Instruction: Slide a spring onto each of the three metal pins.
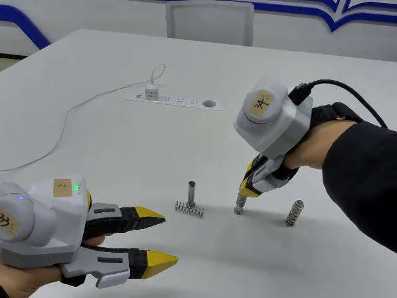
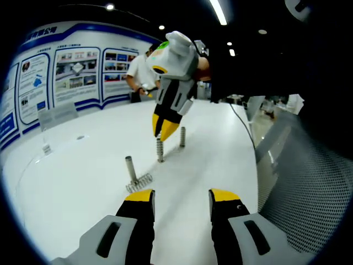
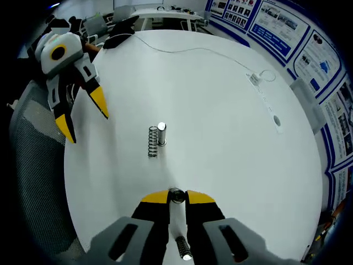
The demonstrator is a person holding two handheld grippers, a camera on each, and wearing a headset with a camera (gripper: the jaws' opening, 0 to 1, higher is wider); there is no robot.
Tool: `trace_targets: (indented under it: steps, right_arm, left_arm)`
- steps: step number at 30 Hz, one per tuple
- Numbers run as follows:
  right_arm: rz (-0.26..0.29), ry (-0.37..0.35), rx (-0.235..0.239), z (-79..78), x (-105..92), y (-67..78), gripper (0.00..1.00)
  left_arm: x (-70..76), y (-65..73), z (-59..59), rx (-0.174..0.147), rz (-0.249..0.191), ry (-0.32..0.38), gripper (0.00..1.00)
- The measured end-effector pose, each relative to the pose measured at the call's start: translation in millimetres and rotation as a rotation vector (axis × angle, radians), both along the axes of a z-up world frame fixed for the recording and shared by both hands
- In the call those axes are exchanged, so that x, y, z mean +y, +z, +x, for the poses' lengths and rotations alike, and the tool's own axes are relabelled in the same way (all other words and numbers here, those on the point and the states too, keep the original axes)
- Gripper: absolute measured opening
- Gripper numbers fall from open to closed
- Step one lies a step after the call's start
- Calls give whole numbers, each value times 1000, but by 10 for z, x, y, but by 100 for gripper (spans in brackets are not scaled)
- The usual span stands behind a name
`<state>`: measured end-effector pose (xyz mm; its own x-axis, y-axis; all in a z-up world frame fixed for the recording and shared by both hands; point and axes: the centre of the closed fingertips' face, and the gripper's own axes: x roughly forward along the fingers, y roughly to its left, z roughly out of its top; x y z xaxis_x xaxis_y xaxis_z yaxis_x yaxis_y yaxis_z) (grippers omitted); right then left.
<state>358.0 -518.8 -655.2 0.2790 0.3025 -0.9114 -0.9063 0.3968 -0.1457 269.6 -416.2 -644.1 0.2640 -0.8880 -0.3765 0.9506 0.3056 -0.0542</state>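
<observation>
Spring [image 1: 240, 200] on middle pin [image 3: 176, 194], right gripper [image 1: 249, 190] pinching its top, left gripper [image 1: 169, 239] open (empty)

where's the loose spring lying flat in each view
Head view: loose spring lower centre, at the bare pin's foot.
Left gripper view: loose spring centre-left, by the pin's base.
Right gripper view: loose spring centre, left of the pin.
Shared landmark: the bare pin.

The bare pin [image 1: 191, 193] is gleaming as smooth polished metal; the loose spring [image 1: 189, 209] is showing duller coiled wire. The table [image 1: 111, 149] is looking matt white. The left gripper [image 1: 169, 239] is showing a glossy pale plastic shell.
</observation>
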Motion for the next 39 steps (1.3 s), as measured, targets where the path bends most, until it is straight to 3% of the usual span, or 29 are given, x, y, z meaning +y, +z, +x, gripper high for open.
trace_targets:
  steps: [8, 17, 25, 32, 39]
  right_arm:
    - [-12, -16, 17, 33, -48, -140, 12]
    - [-13, -7, 23, 24, -58, -181, 13]
    - [-3, 7, -18, -4, -69, -62, 18]
    - [64, 30, -65, -24, 134, 145, 19]
    - [113, 55, -38, -92, 407, 62, 18]
  left_arm:
    - [14, -13, 7, 4, -1, 3, 40]
    - [2, 1, 5, 2, 4, 3, 40]
    - [18, 18, 12, -1, 12, 9, 40]
    - [-12, 18, 2, 1, 18, 4, 40]
    - [11, 31, 5, -1, 21, 9, 40]
